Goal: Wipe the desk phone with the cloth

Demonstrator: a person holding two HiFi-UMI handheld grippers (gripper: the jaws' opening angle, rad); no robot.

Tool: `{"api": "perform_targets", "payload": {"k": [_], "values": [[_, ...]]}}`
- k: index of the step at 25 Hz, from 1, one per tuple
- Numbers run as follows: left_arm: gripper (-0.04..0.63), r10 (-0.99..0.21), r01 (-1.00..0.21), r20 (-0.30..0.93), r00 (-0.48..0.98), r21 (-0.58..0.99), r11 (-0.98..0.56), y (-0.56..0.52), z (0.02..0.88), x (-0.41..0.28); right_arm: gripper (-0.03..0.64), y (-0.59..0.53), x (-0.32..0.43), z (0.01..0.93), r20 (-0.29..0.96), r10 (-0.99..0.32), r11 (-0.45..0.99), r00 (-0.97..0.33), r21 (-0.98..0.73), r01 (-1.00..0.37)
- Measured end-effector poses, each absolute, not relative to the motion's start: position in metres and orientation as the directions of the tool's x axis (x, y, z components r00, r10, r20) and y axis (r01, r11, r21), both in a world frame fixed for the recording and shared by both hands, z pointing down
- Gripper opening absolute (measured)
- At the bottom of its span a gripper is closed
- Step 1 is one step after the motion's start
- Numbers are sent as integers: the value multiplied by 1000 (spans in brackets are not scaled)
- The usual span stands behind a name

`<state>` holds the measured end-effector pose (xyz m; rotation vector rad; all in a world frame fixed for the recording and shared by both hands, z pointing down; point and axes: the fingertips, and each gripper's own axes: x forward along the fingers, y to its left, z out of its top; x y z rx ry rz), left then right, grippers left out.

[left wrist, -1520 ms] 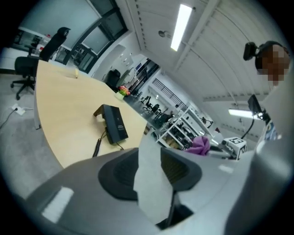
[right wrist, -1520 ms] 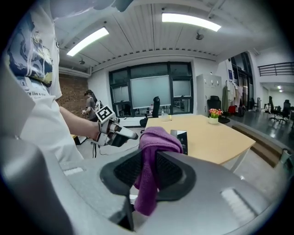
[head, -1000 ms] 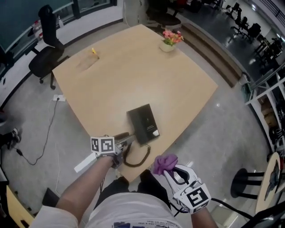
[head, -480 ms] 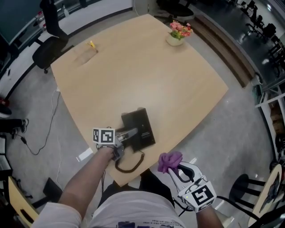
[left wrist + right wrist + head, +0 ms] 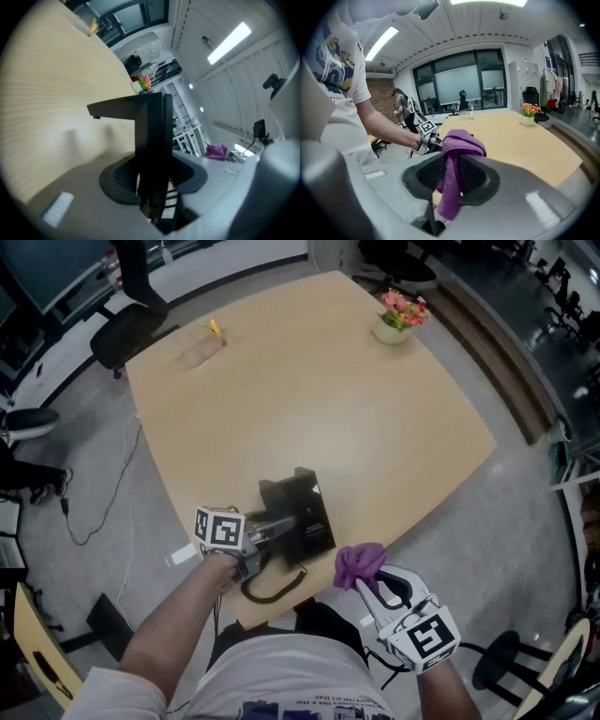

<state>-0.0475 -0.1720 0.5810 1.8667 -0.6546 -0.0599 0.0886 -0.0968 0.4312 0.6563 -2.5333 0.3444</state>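
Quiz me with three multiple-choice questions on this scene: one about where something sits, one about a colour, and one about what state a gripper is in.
1. The flower pot stands:
A. on the table's far side, away from the desk phone
B. on the floor
C. on a chair

2. The cloth is:
A. white
B. purple
C. green

3. The right gripper is:
A. open and empty
B. shut on a pen
C. shut on the cloth

Answers:
1. A, since the head view shows it near the far edge.
2. B, since it is purple in every view.
3. C, since its fingers press the cloth between them.
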Motion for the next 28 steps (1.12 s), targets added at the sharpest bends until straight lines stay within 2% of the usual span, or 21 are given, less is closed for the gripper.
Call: {"api": "perform_targets", "payload": {"k": [8, 12, 18, 28], "values": [[183, -434, -428, 287, 854, 861, -274, -149, 529, -41, 89, -152, 24, 385, 376, -333, 924, -864, -52, -379], [181, -426, -442, 297, 855, 846, -298, -137, 519, -44, 89, -160, -14, 372, 343, -285, 952, -895, -10, -307], [181, -434, -435, 281, 856, 846, -309, -131, 507, -52, 89, -151, -39, 393, 373, -238, 966, -897, -7, -260], [181, -459, -403, 225, 860, 850, -338, -132, 483, -72, 89, -98, -15, 437, 484, -174, 970, -857, -67, -235]]}}
